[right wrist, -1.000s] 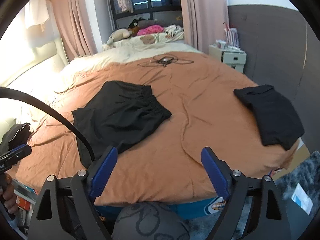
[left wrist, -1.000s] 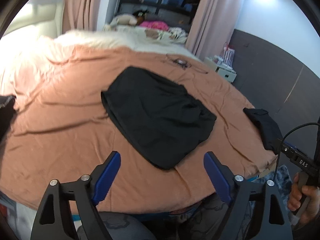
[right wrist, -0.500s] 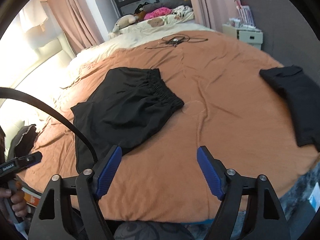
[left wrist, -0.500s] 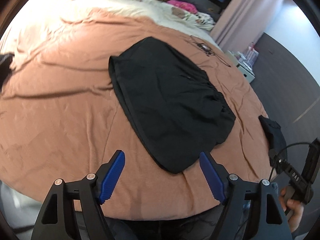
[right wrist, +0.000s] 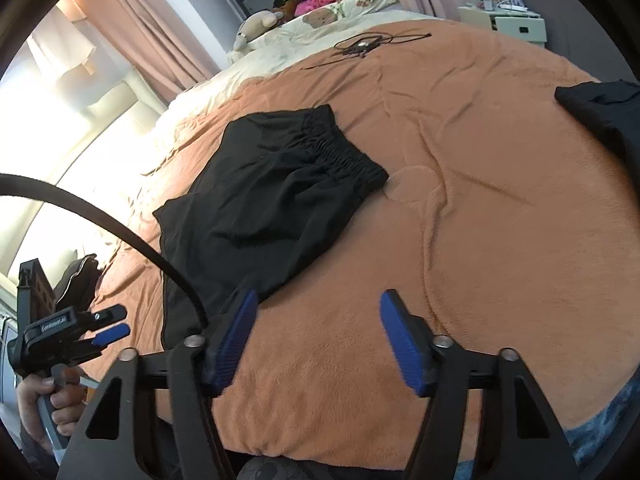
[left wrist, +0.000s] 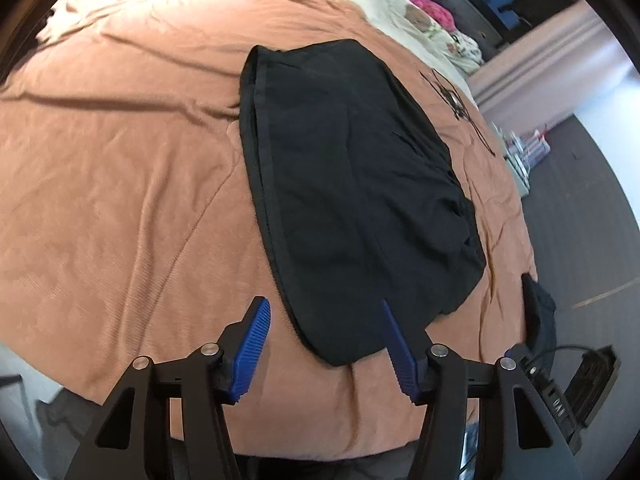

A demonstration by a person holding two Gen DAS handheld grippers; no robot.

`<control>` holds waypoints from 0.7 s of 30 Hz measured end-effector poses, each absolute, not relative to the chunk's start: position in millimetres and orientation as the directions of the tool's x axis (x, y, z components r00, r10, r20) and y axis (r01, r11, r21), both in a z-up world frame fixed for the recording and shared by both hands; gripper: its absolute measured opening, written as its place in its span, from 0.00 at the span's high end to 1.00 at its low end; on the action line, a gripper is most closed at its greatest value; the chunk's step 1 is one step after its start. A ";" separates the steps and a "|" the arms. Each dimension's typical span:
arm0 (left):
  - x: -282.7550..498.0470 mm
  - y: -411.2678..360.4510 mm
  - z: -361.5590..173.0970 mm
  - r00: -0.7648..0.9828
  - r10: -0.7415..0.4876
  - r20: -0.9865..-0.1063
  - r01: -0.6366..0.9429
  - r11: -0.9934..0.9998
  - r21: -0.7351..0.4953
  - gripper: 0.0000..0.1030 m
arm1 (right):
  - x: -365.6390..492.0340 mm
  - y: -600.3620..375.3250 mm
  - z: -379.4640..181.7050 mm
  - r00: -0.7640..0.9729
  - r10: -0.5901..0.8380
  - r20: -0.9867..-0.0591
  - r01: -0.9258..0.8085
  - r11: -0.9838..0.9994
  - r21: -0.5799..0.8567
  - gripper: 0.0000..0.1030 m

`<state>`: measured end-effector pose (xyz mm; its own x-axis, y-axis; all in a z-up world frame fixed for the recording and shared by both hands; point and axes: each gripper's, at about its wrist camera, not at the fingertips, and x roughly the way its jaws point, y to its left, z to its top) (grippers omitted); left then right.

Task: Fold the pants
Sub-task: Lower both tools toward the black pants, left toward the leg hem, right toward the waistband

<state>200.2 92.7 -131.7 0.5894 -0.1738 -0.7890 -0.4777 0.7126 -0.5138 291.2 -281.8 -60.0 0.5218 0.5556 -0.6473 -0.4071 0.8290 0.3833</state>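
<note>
Black pants (left wrist: 352, 200) lie flat on the orange bedspread, hem end toward me and elastic waistband away to the right; they also show in the right wrist view (right wrist: 264, 196). My left gripper (left wrist: 326, 312) is open, its blue fingers either side of the near hem corner, just above it. My right gripper (right wrist: 316, 308) is open and empty above bare bedspread, its left finger near the pants' near edge. The left gripper also shows in the right wrist view (right wrist: 108, 322).
A second black garment (right wrist: 608, 112) lies folded at the bed's right edge. A tangle of black cables (right wrist: 368, 44) lies at the far end. Soft toys and pillows (right wrist: 316, 0) sit at the head. A white nightstand (right wrist: 504, 24) stands beyond.
Both grippers have moved forward and down toward the bed. The left one now hangs over the pants' near hem. The pants have not moved.
</note>
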 end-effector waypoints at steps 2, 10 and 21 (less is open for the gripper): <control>204.1 91.0 -137.2 0.583 -0.171 -0.794 -0.492 0.703 -0.513 0.44 | 295.5 -281.0 -62.0 0.509 0.562 -0.652 -0.403 0.825 0.397 0.47; 214.1 85.2 -161.4 0.557 -0.213 -0.803 -0.539 0.642 -0.545 0.47 | 306.9 -289.0 -68.3 0.473 0.599 -0.646 -0.391 0.800 0.455 0.47; 214.7 72.6 -181.6 0.555 -0.189 -0.810 -0.594 0.592 -0.545 0.47 | 309.7 -286.1 -75.8 0.466 0.607 -0.644 -0.381 0.794 0.473 0.47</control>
<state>214.7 72.6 -181.6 0.5546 -0.1888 -0.8104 -0.5945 0.5916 -0.5446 309.7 -286.1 -75.8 0.4659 0.6073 -0.6435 -0.3813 0.7941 0.4733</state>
